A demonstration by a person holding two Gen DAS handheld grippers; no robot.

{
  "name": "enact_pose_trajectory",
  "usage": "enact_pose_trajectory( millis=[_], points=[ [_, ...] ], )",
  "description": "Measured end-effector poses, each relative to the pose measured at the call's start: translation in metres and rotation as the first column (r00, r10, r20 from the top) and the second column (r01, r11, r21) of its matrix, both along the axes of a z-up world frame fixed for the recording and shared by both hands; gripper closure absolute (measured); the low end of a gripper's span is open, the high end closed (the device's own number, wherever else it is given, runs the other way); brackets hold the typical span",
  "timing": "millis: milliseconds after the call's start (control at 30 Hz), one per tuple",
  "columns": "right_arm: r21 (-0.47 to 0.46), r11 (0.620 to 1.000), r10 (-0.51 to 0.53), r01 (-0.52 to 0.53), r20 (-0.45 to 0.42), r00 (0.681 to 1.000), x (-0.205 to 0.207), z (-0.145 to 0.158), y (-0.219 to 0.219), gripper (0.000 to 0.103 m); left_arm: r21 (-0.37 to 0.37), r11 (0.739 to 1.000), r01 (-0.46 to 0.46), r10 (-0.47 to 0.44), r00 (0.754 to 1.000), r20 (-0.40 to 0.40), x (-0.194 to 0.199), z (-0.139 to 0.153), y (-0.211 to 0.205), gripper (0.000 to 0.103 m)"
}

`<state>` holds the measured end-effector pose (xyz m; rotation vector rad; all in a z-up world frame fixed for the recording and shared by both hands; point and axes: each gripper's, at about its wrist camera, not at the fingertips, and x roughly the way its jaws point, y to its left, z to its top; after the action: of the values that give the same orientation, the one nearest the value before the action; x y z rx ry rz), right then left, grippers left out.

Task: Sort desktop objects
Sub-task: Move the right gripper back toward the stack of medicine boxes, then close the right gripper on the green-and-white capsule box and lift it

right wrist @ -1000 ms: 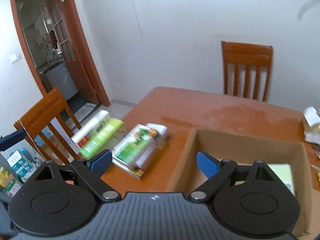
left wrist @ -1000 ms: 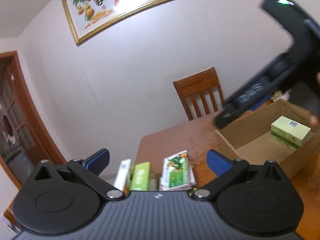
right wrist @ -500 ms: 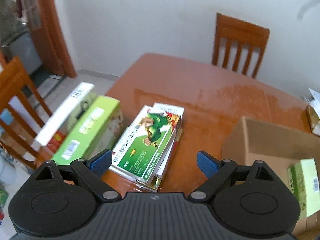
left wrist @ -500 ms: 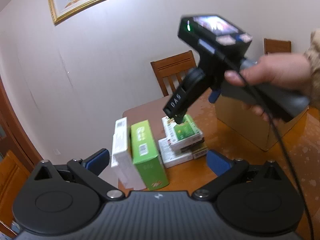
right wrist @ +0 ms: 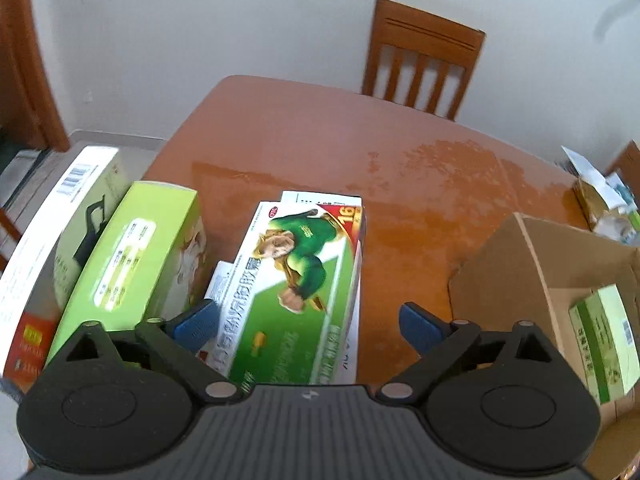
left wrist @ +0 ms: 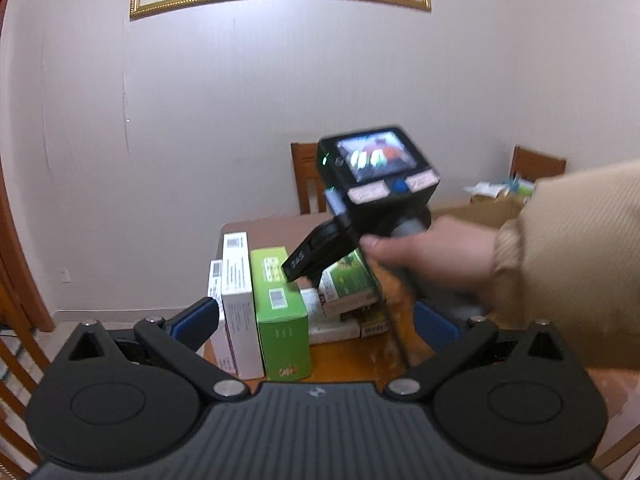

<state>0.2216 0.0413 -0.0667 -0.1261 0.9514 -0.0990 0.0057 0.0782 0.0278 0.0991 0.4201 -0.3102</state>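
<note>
As right tongs (right wrist: 310, 320) widened, seemingly over green box (right wrist: 296, 300)

Right tool (left wrist: 304, 268) above green box (left wrist: 280, 304)

The right tongs (left wrist: 304, 268) are smeared with motion blur in the left wrist view, their tips lost against the green box (left wrist: 280, 304), so contact can't be judged. Behind that box, the stacked cartons (left wrist: 348, 320) are half covered by the blurred hand (left wrist: 424, 252). Beside it, the white box (right wrist: 48, 240) runs off the frame's left edge, its print too soft to read
</note>
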Motion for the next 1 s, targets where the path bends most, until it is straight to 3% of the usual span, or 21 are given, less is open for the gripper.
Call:
enact_pose_trajectory(
  millis=[233, 433, 567, 633, 1000],
  points=[
    [-0.016, 0.996, -0.090, 0.090, -0.004, 0.996, 0.008, -0.009, 0.006, 0.000, -0.028, 0.999, 0.015, -0.015, 1.000, 0.026, 0.003, 0.012, 0.005, 0.000],
    [-0.006, 0.996, -0.093, 0.092, -0.026, 0.995, 0.014, -0.011, 0.001, 0.001, -0.046, 0.999, 0.016, -0.015, 1.000, 0.016, -0.001, 0.009, 0.006, 0.000],
    [0.026, 0.996, -0.082, 0.083, -0.038, 0.996, 0.012, -0.010, -0.008, 0.014, -0.038, 0.999, 0.020, -0.019, 1.000, 0.012, -0.001, 0.006, 0.006, 0.000],
    [0.028, 0.997, -0.065, 0.067, -0.043, 0.997, 0.012, -0.009, -0.008, 0.026, -0.039, 0.999, 0.022, -0.022, 1.000, 0.010, 0.000, 0.005, 0.007, 0.000],
    [0.058, 0.997, -0.048, 0.050, -0.022, 0.999, 0.007, -0.002, -0.020, 0.026, -0.045, 0.999, 0.010, -0.011, 1.000, -0.004, 0.003, -0.002, 0.009, 0.000]
  ],
)
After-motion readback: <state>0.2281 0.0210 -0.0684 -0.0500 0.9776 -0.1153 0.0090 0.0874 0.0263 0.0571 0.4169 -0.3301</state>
